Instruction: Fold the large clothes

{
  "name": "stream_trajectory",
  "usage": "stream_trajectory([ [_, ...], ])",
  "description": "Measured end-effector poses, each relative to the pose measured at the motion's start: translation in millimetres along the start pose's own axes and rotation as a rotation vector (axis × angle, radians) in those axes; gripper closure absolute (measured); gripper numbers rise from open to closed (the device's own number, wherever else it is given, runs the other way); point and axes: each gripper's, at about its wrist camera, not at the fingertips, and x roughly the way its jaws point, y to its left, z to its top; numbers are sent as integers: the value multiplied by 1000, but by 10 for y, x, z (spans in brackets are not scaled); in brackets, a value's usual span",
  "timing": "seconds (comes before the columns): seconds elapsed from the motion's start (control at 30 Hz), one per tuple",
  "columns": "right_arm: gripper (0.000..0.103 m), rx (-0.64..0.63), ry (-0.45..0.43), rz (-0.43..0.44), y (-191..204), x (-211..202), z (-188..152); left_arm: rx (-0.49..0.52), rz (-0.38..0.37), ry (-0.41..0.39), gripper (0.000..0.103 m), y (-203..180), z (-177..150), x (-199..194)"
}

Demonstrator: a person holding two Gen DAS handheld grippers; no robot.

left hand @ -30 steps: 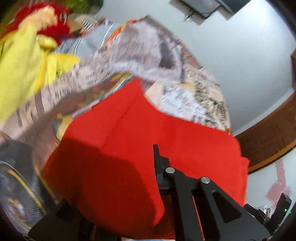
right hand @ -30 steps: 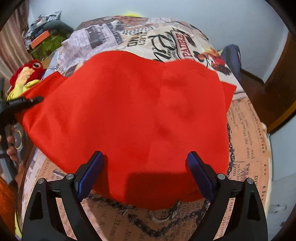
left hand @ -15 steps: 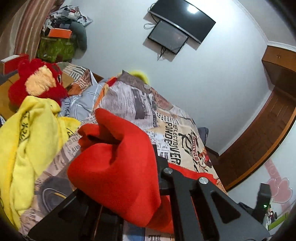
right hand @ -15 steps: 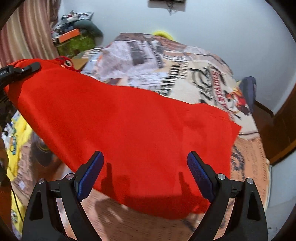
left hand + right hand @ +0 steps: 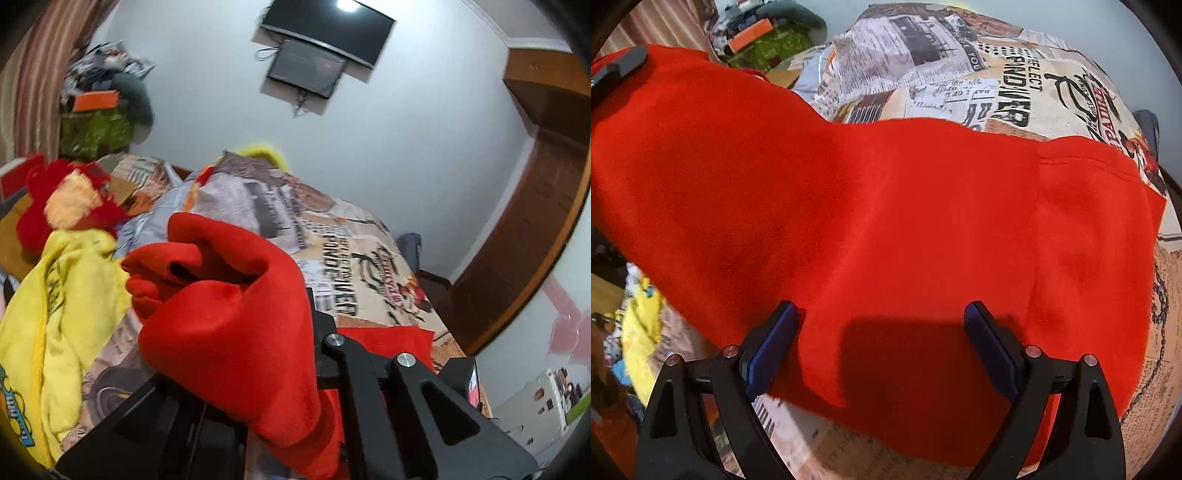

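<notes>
While the left tool is clamped on a bunched corner of the red garment, the cloth runs in a long band from that raised corner at the upper left of the right wrist view down toward the far right, where its other end lies flat on the bed. Its long axis slants from high at the left to low at the right. In the left wrist view the gathered red fabric bulges over the tool's fingers and hides the tips, with a further flat piece of red showing on the bed beyond. The right tool stands with its blue-padded fingers wide apart, holding nothing; the near edge of the garment lies between and just ahead of them, and its shadow falls on the cloth. A yellow garment lies crumpled on the left side of the bed, beside a red plush toy. The bedcover carries a newspaper print. On the far wall hangs a dark television.
</notes>
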Motion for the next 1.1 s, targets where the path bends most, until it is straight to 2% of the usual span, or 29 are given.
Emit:
stream_trajectory([
  [0.1, 13, 72, -74, 27, -269, -334, -65, 51, -44, 11, 100, -369, 41, 88],
  [0.17, 13, 124, -131, 16, -468, -576, -153, 136, -70, 26, 100, -792, 36, 174],
  [0.23, 13, 191, -188, -14, -762, -840, -291, 204, -94, 34, 100, -1132, -20, 234],
  [0.33, 13, 298, -236, -81, -1212, -1160, -554, 310, -170, 80, 100, -1744, -216, 406],
  [0.43, 13, 389, -246, -141, -1591, -1372, -814, 375, -247, 211, 100, -2192, -548, 711],
  [0.5, 13, 447, -249, -164, -1797, -1484, -981, 416, -247, 338, 100, -2356, -853, 984],
  [0.63, 13, 487, -250, -184, -1941, -1649, -1201, 407, -211, 580, 100, -2287, -1377, 1440],
  [0.7, 13, 480, -252, -196, -1928, -1705, -1264, 379, -204, 653, 98, -2204, -1503, 1535],
  [0.73, 13, 475, -253, -199, -1920, -1719, -1273, 370, -201, 668, 93, -2186, -1543, 1535],
  [0.8, 13, 462, -261, -196, -1899, -1767, -1285, 364, -212, 680, 88, -2159, -1525, 1463],
  [0.9, 13, 451, -279, -185, -1870, -1831, -1284, 366, -240, 658, 73, -2182, -1415, 1160],
  [0.97, 13, 444, -291, -172, -1861, -1826, -1226, 390, -253, 589, 51, -2192, -1267, 876],
  [1.03, 13, 434, -303, -161, -1807, -1837, -1171, 414, -236, 507, 41, -2144, -1134, 625],
  [1.1, 13, 417, -315, -148, -1726, -1841, -1095, 432, -211, 442, 38, -2064, -1006, 465],
])
